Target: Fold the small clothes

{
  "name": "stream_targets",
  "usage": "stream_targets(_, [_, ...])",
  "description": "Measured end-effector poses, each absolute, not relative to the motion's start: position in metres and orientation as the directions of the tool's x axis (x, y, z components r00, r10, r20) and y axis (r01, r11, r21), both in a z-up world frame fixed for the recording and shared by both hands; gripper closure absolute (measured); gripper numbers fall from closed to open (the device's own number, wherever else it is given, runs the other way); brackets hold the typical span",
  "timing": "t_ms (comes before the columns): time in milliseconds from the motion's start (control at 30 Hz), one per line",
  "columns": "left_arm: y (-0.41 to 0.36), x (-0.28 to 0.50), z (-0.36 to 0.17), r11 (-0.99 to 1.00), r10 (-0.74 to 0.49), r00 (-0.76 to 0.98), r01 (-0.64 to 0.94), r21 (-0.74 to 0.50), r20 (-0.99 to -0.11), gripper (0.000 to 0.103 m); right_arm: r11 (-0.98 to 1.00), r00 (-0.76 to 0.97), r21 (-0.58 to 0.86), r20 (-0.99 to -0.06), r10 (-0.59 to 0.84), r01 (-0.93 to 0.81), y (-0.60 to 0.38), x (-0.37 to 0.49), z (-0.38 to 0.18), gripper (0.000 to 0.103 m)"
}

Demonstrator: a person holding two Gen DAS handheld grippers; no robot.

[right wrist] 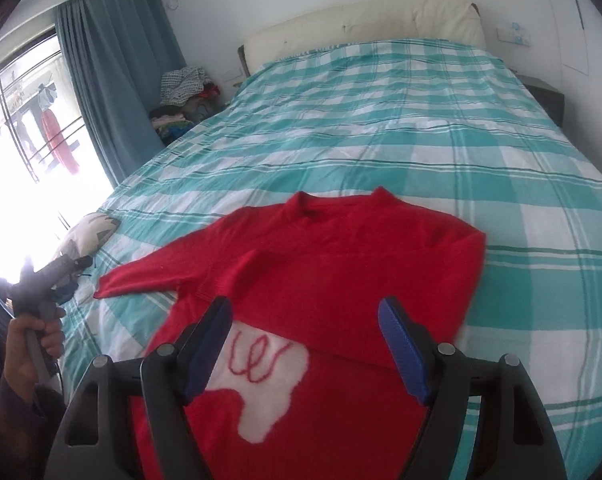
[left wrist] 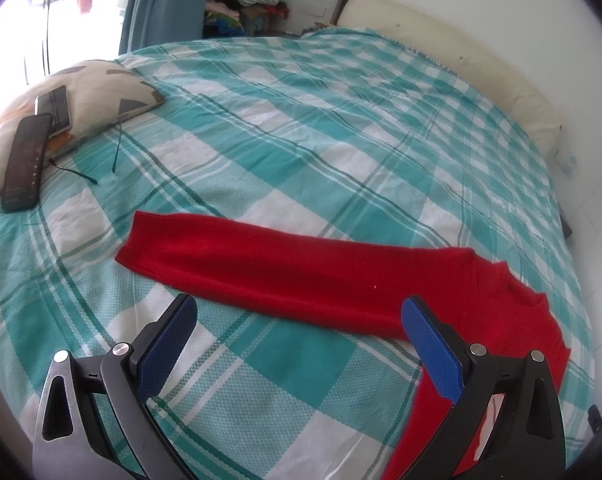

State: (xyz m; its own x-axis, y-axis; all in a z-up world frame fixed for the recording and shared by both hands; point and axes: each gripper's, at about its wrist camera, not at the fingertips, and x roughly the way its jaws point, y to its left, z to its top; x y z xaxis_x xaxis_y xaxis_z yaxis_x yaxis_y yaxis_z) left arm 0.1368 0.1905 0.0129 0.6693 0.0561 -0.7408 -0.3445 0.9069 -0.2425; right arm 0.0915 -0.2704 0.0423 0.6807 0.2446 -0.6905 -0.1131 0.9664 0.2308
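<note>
With both hand-held grippers (left wrist: 299, 312) (right wrist: 305, 314) released and empty, the outstretched sleeve (left wrist: 261, 268) should be pinched at its cuff and laid squarely across the red sweater (right wrist: 341, 248).

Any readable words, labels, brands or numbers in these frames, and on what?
No text reads clearly.
Sweater white patch: red looped squiggle, not clearly letters.
Dark phone on the pillow: screen marks too small.
Wall plate: blue marks, blurred.

The red knitted sweater (right wrist: 341, 256) runs off the bottom edge in both wrist views, its hem unseen, while glare washes out the window (right wrist: 17, 184) beside the teal curtain (right wrist: 113, 80).
</note>
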Motion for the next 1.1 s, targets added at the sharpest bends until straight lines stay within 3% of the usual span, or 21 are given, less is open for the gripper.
stream_targets(167, [0.167,0.138,0.009,0.938,0.05,0.659,-0.288,-0.19,-0.751,0.001,0.996,0.686,0.065,-0.728,0.01,0.056,-0.336,0.039,0.017,0.028])
stream_targets(267, [0.152,0.139,0.004,0.956,0.081,0.65,-0.265,-0.125,-0.755,0.001,0.984,0.649,0.059,-0.758,-0.064,0.165,-0.359,0.026,0.007,0.028])
stream_targets(367, [0.142,0.141,-0.002,0.964,0.102,0.633,-0.252,-0.08,-0.767,0.001,0.961,0.696,0.18,-0.718,-0.017,0.209,-0.372,0.024,0.021,0.028])
stream_targets(467, [0.138,0.141,-0.004,0.969,0.102,0.631,-0.239,-0.068,-0.769,0.001,0.952,0.723,0.194,-0.69,-0.04,0.237,-0.376,0.023,0.034,0.026])
stream_targets(533, [0.136,0.142,-0.004,0.97,0.111,0.63,-0.236,-0.053,-0.768,0.001,0.938,0.722,0.215,-0.69,-0.051,0.271,-0.379,0.022,0.034,0.011])
stream_targets(600, [0.134,0.143,-0.004,0.971,0.113,0.628,-0.233,-0.047,-0.77,0.001,0.923,0.703,0.231,-0.708,-0.058,0.308,-0.38,0.024,0.028,0.007])
stream_targets(733, [0.132,0.144,-0.004,0.973,0.097,0.624,-0.224,-0.059,-0.775,0.001,0.922,0.645,0.184,-0.759,-0.087,0.341,-0.377,0.028,0.013,0.007])
stream_targets(1100, [0.12,0.145,-0.005,0.983,0.11,0.62,-0.185,-0.008,-0.777,0.001,0.94,0.638,0.074,-0.752,-0.166,0.332,-0.361,0.029,0.01,0.007])
